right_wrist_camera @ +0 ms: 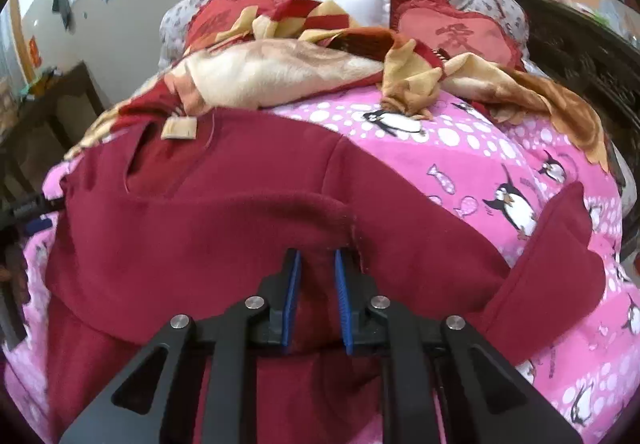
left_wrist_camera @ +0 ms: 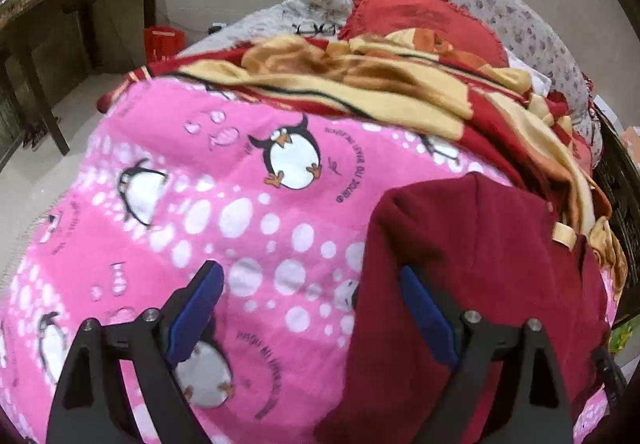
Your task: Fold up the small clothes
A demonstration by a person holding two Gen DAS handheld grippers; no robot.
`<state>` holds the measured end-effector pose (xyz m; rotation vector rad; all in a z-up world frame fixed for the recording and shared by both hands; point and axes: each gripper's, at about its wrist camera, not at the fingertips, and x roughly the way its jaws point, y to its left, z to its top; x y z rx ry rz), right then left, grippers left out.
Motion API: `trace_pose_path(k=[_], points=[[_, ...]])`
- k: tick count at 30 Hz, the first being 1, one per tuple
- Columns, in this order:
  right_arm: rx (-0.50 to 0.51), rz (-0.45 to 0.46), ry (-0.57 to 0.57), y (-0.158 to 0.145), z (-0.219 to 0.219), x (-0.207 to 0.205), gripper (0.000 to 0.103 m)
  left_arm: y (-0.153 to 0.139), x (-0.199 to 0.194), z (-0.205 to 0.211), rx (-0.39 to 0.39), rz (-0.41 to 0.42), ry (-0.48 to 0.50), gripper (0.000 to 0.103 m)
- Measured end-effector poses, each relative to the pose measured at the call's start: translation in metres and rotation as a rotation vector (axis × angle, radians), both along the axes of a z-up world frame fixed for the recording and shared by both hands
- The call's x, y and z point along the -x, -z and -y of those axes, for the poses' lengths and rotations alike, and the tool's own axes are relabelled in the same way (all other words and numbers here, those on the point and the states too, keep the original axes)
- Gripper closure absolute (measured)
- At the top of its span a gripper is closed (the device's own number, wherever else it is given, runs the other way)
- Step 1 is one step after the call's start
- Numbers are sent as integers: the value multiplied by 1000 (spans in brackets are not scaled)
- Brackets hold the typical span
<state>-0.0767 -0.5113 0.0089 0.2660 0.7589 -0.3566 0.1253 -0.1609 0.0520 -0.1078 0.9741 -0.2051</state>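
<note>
Pink penguin-print blanket covers the bed; a red-and-gold throw is bunched toward the pillows. Maroon sweatshirt lies spread on the pink, one sleeve flung out to the right. Fold looks mid-step. Right gripper is nearly closed, seemingly pinching a raised ridge of the maroon fabric, though blur hides the contact. Left gripper is spread wide, holding nothing, straddling the garment's left edge. Next: left needs its own grip there.

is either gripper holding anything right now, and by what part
The right gripper pinches the maroon garment at a folded edge by a seam. The left gripper is open, holding nothing.
</note>
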Motion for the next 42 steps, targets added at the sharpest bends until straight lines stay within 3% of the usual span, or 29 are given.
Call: trace_pose_path(k=[6, 9, 12, 13, 16, 19, 23, 28, 33, 38, 42], points=[[-27, 18, 12, -15, -4, 22, 68, -29, 49, 1, 49, 79, 74, 10], [-63, 27, -9, -13, -11, 26, 67, -32, 71, 12, 52, 81, 119, 10], [-49, -52, -20, 7, -19, 15, 64, -19, 90, 30, 49, 45, 172, 10], [-47, -85, -16, 15, -20, 11, 63, -11, 95, 38, 25, 27, 195, 10], [-35, -69, -17, 15, -22, 13, 60, 13, 102, 60, -77, -30, 236, 10], [-96, -42, -30, 3, -15, 27, 58, 16, 113, 71, -158, 11, 253, 10], [-87, 14, 73, -15, 21, 56, 46, 4, 117, 68, -99, 9, 234, 10], [-129, -7, 285, -15, 100, 76, 43, -11, 127, 66, -29, 39, 226, 10], [-213, -28, 418, -2, 161, 77, 43, 1, 126, 80, -71, 13, 245, 10], [-353, 26, 478, 9, 194, 74, 41, 17, 131, 83, -111, 4, 259, 10], [-397, 23, 515, 17, 210, 64, 41, 23, 132, 83, -117, -3, 267, 10]])
